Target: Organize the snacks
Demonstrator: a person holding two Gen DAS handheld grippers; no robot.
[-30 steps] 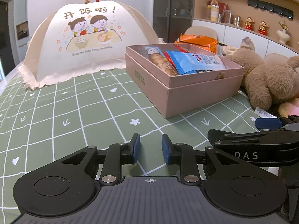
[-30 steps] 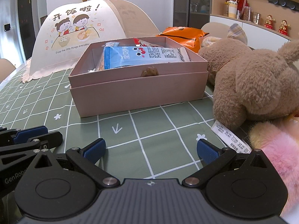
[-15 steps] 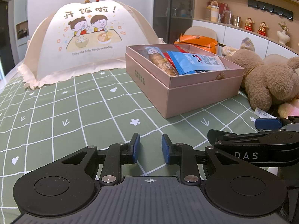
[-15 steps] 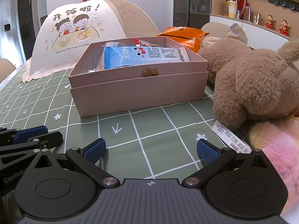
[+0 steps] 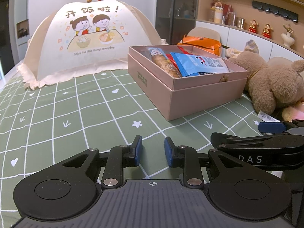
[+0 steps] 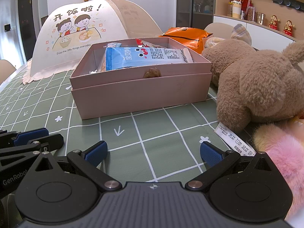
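Snack packs [image 6: 148, 58] in box [image 6: 140, 95]; dome cover [image 6: 85, 32] behind-left, plush [image 6: 256, 83] right of box.

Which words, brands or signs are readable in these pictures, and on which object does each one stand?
"开饭啦!" on the food cover.
"Enjoy the little things everyday." on the same cover, under the drawing.
"DAS" on the right gripper, seen from the left wrist.
"GenRobo", cut off, on the left gripper, seen from the right wrist.
Blue snack packet, pink box side print, toy's care tag: too small to read.
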